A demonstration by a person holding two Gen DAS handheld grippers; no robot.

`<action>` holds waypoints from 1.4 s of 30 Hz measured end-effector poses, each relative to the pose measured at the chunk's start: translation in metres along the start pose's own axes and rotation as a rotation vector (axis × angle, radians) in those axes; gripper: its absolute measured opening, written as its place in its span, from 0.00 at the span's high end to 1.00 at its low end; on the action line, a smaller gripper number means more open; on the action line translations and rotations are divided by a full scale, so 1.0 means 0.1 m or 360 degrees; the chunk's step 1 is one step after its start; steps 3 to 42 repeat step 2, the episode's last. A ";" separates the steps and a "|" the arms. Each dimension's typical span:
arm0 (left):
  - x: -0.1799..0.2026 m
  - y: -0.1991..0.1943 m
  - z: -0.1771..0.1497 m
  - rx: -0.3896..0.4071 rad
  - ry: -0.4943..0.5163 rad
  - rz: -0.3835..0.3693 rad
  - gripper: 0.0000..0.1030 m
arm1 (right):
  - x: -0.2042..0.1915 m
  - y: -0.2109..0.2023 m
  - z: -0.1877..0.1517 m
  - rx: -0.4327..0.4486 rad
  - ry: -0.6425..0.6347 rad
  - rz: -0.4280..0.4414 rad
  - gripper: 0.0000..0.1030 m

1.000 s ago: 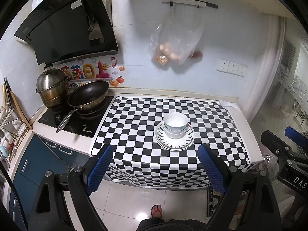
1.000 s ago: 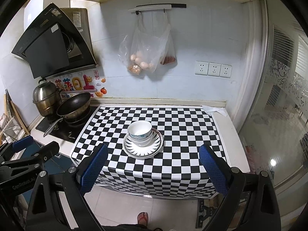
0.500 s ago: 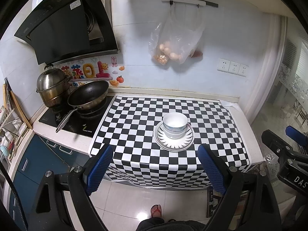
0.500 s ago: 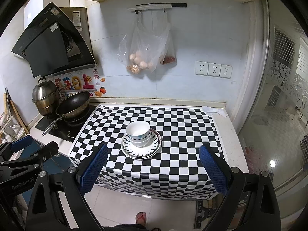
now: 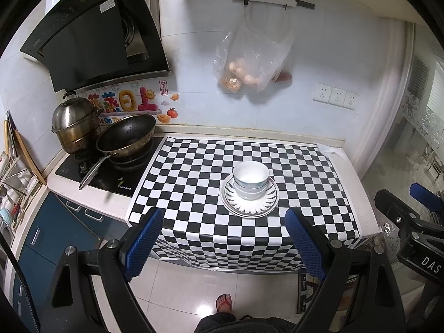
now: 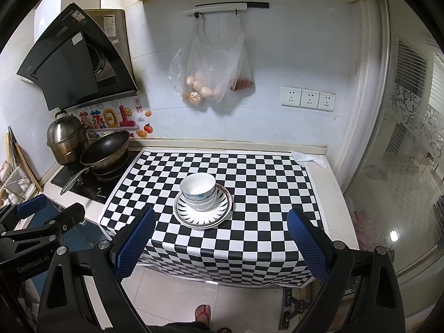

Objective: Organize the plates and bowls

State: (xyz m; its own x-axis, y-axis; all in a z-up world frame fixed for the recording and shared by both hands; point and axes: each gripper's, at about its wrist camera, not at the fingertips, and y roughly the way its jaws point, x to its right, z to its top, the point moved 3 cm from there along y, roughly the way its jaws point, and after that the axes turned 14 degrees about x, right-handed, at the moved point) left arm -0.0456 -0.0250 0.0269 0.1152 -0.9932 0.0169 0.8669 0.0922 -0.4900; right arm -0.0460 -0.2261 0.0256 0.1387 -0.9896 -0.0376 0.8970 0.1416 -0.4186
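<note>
White bowls [image 5: 251,179] [image 6: 198,190] stand nested on stacked plates [image 5: 249,204] [image 6: 202,213] with a black ray pattern, in the middle of the checkered cloth. My left gripper [image 5: 223,220] hangs open in front of the counter edge, short of the stack, nothing between its blue pads. My right gripper [image 6: 220,222] is likewise open and empty, held back from the counter. Each gripper's body also shows at the edge of the other's view.
A black-and-white checkered cloth [image 5: 194,172] covers the counter. On the stove at left sit a dark frying pan [image 5: 126,137] and a steel pot [image 5: 75,125]. A plastic bag of eggs [image 5: 249,63] hangs on the wall. A foot in a sandal [image 5: 223,302] stands on the floor below.
</note>
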 end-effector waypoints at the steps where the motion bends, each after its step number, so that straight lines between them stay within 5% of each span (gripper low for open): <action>1: 0.01 0.00 0.00 0.0003 -0.0001 0.0000 0.12 | 0.01 0.01 0.00 -0.0003 -0.0001 0.0002 0.05; 42: 0.02 0.01 -0.01 0.0005 0.0001 0.0002 0.13 | 0.02 0.02 -0.01 -0.0005 -0.0002 0.0005 0.05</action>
